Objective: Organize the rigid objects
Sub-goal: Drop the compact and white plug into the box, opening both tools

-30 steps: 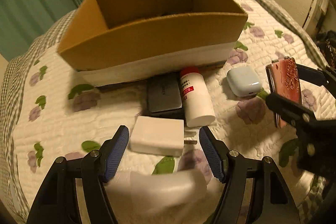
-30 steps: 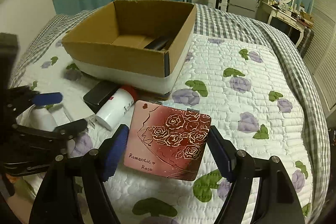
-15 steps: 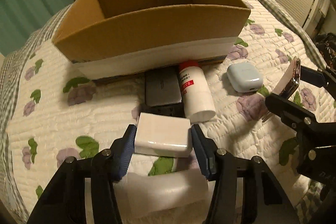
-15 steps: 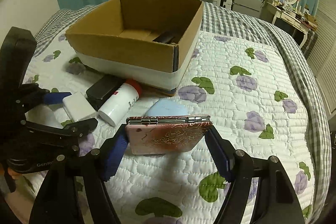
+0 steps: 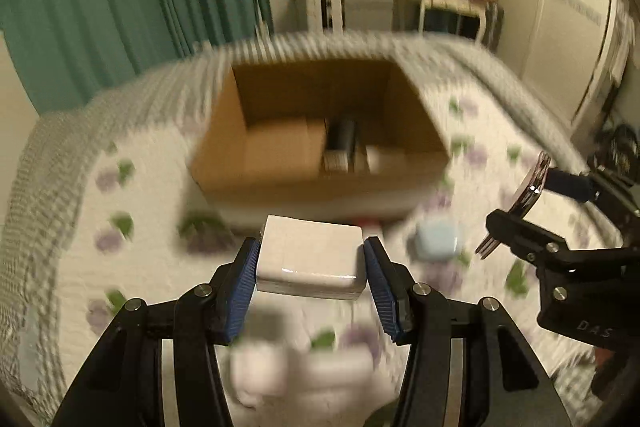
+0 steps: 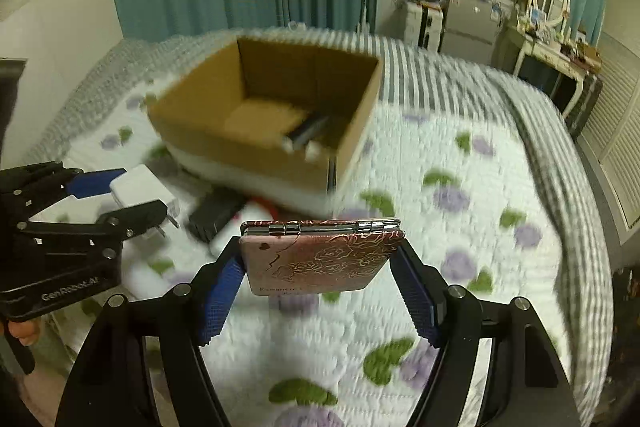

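Observation:
My left gripper (image 5: 310, 263) is shut on a white charger block (image 5: 310, 261) and holds it above the quilt, in front of the open cardboard box (image 5: 320, 131). The block with its prongs also shows in the right wrist view (image 6: 142, 189). My right gripper (image 6: 322, 267) is shut on a pink rose-patterned compact case (image 6: 320, 255), held in the air to the right of the box (image 6: 264, 123); its edge shows in the left wrist view (image 5: 534, 183). A dark object (image 5: 342, 137) lies inside the box.
On the floral quilt (image 6: 440, 227) near the box lie a pale blue case (image 5: 436, 241), a black flat device (image 6: 214, 215) and a red-capped white bottle (image 6: 260, 205), partly hidden. Green curtains and a dresser stand behind the bed.
My left gripper closed on the white charger block and lifted it off the quilt. My right gripper rose with the pink case. Both views now look down into the box.

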Action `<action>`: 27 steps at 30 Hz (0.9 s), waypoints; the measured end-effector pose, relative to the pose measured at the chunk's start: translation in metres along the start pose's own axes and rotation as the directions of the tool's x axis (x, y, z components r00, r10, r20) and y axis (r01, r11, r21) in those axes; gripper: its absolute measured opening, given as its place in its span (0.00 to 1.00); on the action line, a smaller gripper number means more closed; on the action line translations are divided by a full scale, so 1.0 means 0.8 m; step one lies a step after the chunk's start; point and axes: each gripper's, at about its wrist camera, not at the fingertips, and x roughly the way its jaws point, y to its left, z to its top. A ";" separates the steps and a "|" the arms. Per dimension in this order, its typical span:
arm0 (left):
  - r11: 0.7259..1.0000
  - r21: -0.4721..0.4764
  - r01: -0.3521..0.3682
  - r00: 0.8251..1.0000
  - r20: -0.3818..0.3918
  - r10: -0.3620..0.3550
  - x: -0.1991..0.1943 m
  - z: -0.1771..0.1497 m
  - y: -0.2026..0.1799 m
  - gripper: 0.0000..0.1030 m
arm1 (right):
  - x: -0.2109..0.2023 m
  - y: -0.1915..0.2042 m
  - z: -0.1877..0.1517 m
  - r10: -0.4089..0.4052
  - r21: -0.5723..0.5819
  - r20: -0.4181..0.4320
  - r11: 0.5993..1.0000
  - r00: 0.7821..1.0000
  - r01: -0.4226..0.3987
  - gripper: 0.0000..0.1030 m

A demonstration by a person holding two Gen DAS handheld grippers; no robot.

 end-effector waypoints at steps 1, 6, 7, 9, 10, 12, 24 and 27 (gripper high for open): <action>1.000 -0.008 0.001 0.999 0.033 -0.001 -0.009 0.014 0.004 0.52 | -0.008 -0.002 0.017 0.003 0.001 0.026 1.000 1.000 -0.003 0.71; 0.999 -0.025 -0.026 0.990 0.136 0.029 -0.015 0.081 0.016 0.52 | -0.019 0.000 0.091 -0.004 -0.065 0.093 0.998 0.996 0.010 0.71; 0.999 -0.028 -0.029 0.989 0.145 0.033 -0.009 0.089 0.019 0.52 | -0.015 0.001 0.103 0.002 -0.079 0.092 0.997 0.996 0.006 0.71; 0.999 -0.039 -0.036 0.988 0.148 0.042 0.012 0.103 0.025 0.52 | 0.006 0.003 0.129 0.011 -0.102 0.082 0.995 0.997 -0.003 0.71; 0.998 -0.041 -0.040 0.988 0.146 0.046 0.021 0.106 0.028 0.52 | 0.014 0.003 0.134 0.015 -0.109 0.074 0.994 0.997 -0.007 0.71; 0.998 -0.038 -0.050 0.989 0.139 0.055 0.051 0.113 0.032 0.52 | 0.044 0.004 0.147 0.022 -0.118 0.046 0.993 0.999 -0.016 0.71; 0.999 -0.041 -0.036 0.993 0.112 0.041 0.122 0.097 0.042 0.62 | 0.145 -0.015 0.156 0.064 -0.071 -0.004 0.995 0.998 -0.064 0.77; 0.998 -0.065 -0.021 0.990 0.140 0.030 0.099 0.094 0.046 0.65 | 0.122 -0.027 0.158 0.018 -0.057 0.044 0.998 0.999 -0.015 0.88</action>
